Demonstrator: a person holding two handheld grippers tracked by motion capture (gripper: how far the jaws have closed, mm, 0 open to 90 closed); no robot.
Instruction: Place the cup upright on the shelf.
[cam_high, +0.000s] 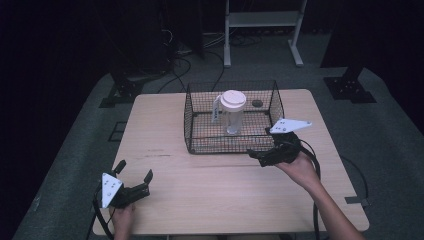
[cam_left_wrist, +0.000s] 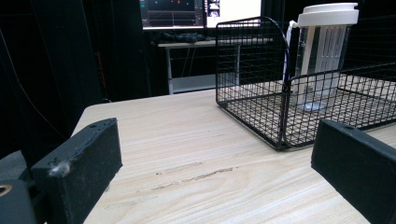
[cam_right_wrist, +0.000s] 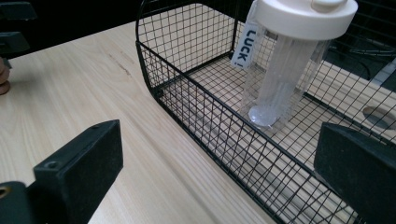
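While right gripper (cam_high: 260, 156) hovers at basket (cam_high: 200, 147) near wall, jaws apart, approach step; next: reach over rim for upright bottle (cam_high: 233, 112). Left gripper (cam_high: 134, 171) idle near-left, jaws apart.

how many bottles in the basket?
1. A clear bottle with a white lid stands upright inside the wire basket, near its middle. Nothing else shows through the mesh.

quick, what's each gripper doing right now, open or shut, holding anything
Left gripper: open, holding nothing, low over the table.
Right gripper: open, holding nothing, at the near wall of the wire basket with the clear bottle inside.
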